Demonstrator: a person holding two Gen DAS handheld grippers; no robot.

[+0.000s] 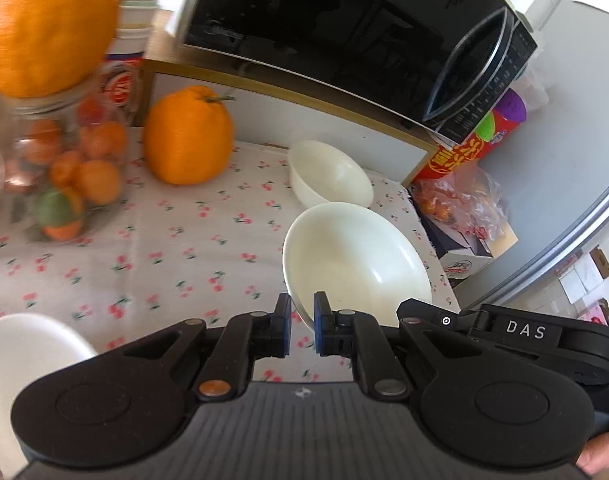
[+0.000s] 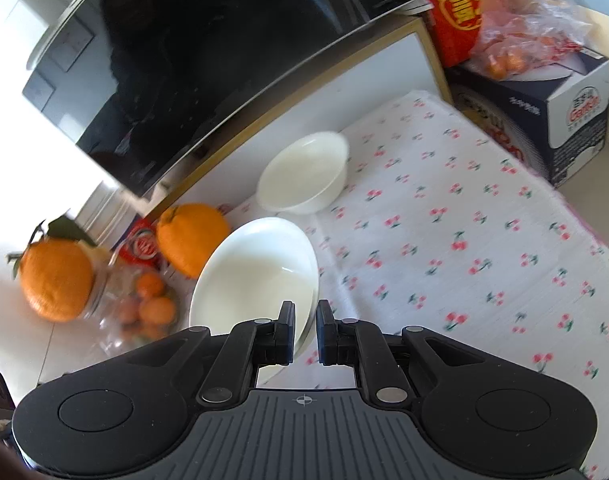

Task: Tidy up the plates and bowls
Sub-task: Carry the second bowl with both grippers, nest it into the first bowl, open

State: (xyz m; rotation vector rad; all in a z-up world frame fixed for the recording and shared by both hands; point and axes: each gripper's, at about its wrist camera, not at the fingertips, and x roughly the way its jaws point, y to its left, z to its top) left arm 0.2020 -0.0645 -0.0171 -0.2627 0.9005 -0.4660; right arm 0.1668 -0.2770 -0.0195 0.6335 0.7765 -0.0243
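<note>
The left gripper pinches the near rim of a wide white bowl, jaws drawn tight on its edge. The right gripper clamps the same bowl's rim from the opposite side, the dish tilted up between both sets of fingers. Beneath lies a cherry-print tablecloth, with a black microwave on a shelf behind. Beyond the fingertips, a smaller white bowl rests on the cloth; a large orange stands left of it.
</note>
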